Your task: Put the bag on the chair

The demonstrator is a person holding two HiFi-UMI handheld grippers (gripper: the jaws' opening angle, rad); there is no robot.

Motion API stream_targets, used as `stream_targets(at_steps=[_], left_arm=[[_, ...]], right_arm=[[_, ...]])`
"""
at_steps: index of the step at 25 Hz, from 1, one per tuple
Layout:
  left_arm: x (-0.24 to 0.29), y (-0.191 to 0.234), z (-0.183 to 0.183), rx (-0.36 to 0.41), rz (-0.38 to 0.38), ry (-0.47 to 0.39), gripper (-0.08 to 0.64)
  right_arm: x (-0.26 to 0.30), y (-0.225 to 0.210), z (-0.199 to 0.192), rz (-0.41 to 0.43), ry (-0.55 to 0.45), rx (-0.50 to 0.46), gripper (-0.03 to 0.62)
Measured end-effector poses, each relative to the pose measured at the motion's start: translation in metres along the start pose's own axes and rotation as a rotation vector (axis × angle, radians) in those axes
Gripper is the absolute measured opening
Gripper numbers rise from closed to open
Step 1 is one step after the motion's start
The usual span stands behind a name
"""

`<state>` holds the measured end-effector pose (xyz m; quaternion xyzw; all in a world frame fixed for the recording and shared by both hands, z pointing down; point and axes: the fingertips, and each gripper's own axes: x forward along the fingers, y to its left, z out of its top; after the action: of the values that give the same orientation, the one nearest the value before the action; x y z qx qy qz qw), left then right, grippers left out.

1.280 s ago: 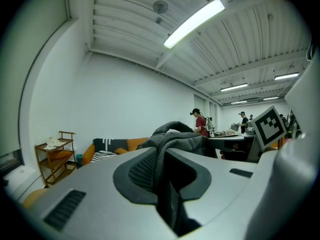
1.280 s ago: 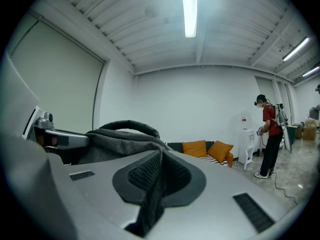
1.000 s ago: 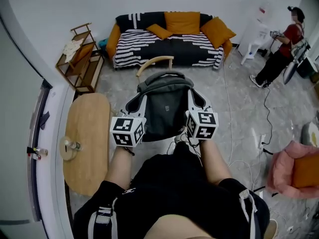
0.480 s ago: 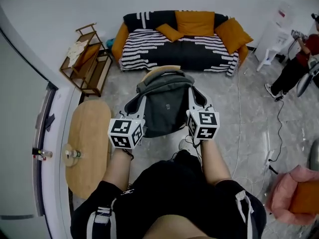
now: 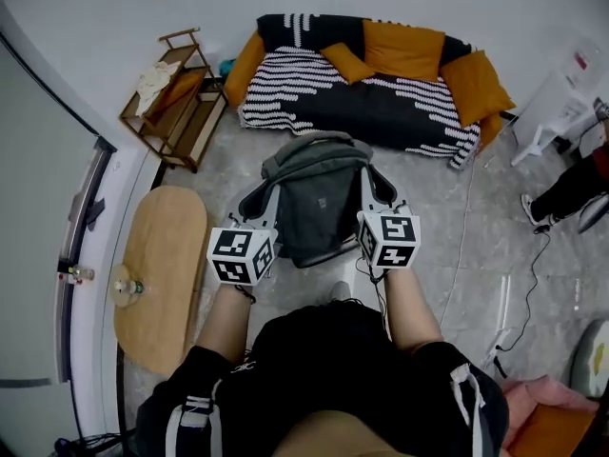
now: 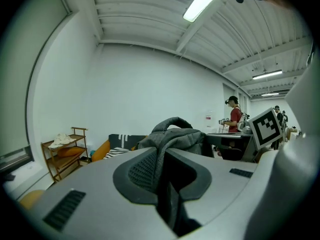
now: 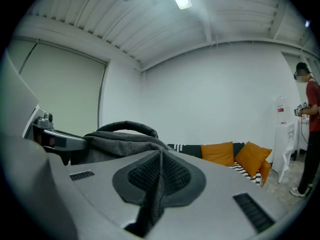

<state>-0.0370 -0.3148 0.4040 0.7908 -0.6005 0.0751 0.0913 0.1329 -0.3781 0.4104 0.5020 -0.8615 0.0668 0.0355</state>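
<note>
A grey backpack (image 5: 319,193) hangs in front of me, held from both sides. My left gripper (image 5: 259,198) is shut on the fabric of its left edge, and my right gripper (image 5: 379,187) is shut on its right edge. In the left gripper view the grey cloth (image 6: 172,134) runs down between the pads of the left gripper (image 6: 165,184). The right gripper view shows the same, with bag fabric (image 7: 120,139) pinched in the right gripper (image 7: 157,184) and the carry handle arching above. No chair shows; the bag covers the floor just beyond it.
A black-and-white striped sofa (image 5: 371,93) with orange cushions stands ahead. A wooden shelf (image 5: 176,98) is at the back left. An oval wooden table (image 5: 162,274) with a bottle (image 5: 128,287) is on my left. A person (image 5: 571,188) and a floor cable (image 5: 528,284) are at the right.
The view has swung left and forward, so the sofa now sits further right. The curved wooden chair back seen beyond the bag a second ago is now hidden behind it. Both grips are unchanged.
</note>
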Motion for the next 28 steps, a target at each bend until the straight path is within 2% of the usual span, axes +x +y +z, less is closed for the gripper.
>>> stream_targets(at_steps=[5, 9, 14, 21, 28], left_arm=[[0.058, -0.004, -0.001, -0.042, 0.067, 0.017, 0.057], [0.082, 0.021, -0.019, -0.075, 0.084, 0.056, 0.057], [0.109, 0.055, -0.045, -0.135, 0.065, 0.109, 0.057], [0.141, 0.098, -0.085, -0.158, 0.025, 0.209, 0.057], [0.164, 0.120, -0.133, -0.220, 0.013, 0.296, 0.058]], right_arm=[[0.052, -0.046, -0.001, 0.064, 0.034, -0.028, 0.032], [0.094, -0.045, -0.016, 0.081, 0.070, -0.046, 0.032], [0.142, -0.040, -0.050, 0.059, 0.148, -0.025, 0.031], [0.183, -0.030, -0.099, 0.005, 0.275, -0.006, 0.031], [0.214, -0.026, -0.136, -0.011, 0.363, -0.037, 0.031]])
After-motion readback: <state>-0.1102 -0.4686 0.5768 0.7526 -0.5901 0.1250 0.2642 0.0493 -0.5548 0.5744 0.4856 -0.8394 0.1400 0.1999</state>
